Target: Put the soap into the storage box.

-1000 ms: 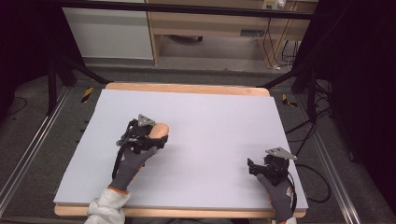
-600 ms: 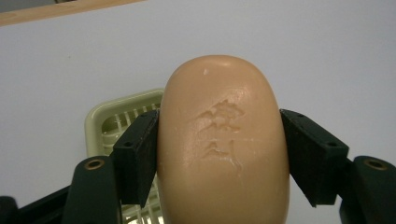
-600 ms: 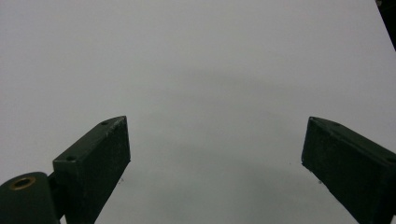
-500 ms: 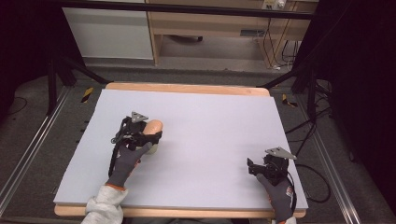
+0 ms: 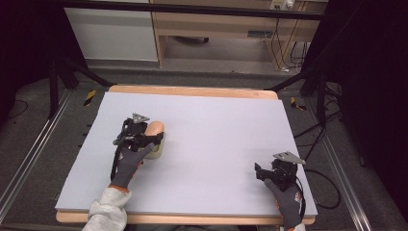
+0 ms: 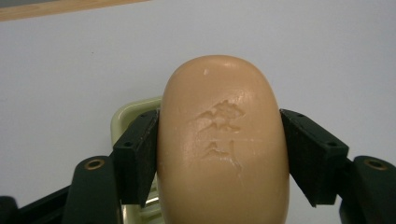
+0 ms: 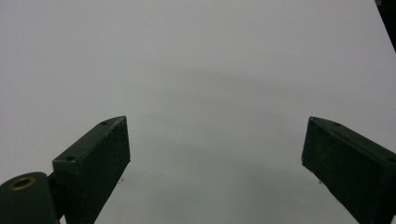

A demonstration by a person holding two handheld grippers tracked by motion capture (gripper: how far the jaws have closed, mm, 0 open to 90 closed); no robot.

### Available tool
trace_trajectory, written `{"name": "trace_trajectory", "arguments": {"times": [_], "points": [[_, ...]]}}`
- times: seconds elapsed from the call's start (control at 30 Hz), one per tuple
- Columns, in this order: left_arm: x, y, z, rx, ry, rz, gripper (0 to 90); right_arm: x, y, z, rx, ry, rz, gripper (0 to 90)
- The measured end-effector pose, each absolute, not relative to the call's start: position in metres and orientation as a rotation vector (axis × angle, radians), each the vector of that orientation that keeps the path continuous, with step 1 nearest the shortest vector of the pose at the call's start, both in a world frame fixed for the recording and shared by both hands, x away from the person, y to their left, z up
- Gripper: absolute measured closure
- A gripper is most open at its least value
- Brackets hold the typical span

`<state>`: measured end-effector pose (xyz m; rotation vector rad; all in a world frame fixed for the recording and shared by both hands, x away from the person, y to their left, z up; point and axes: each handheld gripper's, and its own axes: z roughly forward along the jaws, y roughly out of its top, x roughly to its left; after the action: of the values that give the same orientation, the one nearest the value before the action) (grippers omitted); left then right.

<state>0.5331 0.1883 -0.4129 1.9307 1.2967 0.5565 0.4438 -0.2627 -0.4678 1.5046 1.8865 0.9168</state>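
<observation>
A tan oval bar of soap [image 6: 222, 144] with a stamped mark on top sits between my left gripper's [image 6: 219, 154] jaws, which are shut on its two sides. Under it lies a pale yellow-green soap dish [image 6: 128, 116], partly hidden by the bar. In the high view the soap [image 5: 154, 129] and the dish [image 5: 155, 153] are at the left-middle of the board, with my left gripper [image 5: 146, 137] over them. My right gripper [image 5: 262, 173] stands near the board's front right, and in its own view my right gripper [image 7: 215, 154] is open over bare white surface.
The white board [image 5: 216, 130] lies on a wooden table [image 5: 192, 90]. Dark cables [image 5: 332, 159] trail past the right edge. Metal floor rails [image 5: 29, 159] run along the left side, and a cabinet [image 5: 216, 29] stands beyond the far edge.
My left gripper, holding the soap, has shifted slightly toward the near left over the dish. The right gripper has stayed in place.
</observation>
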Motion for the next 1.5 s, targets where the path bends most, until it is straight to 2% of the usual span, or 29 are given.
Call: {"name": "trace_trajectory", "arguments": {"times": [0.5, 1.5], "points": [[0.543, 0.199, -0.426, 1.929, 1.334, 0.553, 31.8, 0.445, -0.262, -0.469, 1.502, 1.891, 0.909, 8.2], [0.55, 0.196, -0.448, 1.984, 1.377, 0.537, 31.8, 0.445, -0.26, -0.47, 1.508, 1.896, 0.904, 8.2]]}}
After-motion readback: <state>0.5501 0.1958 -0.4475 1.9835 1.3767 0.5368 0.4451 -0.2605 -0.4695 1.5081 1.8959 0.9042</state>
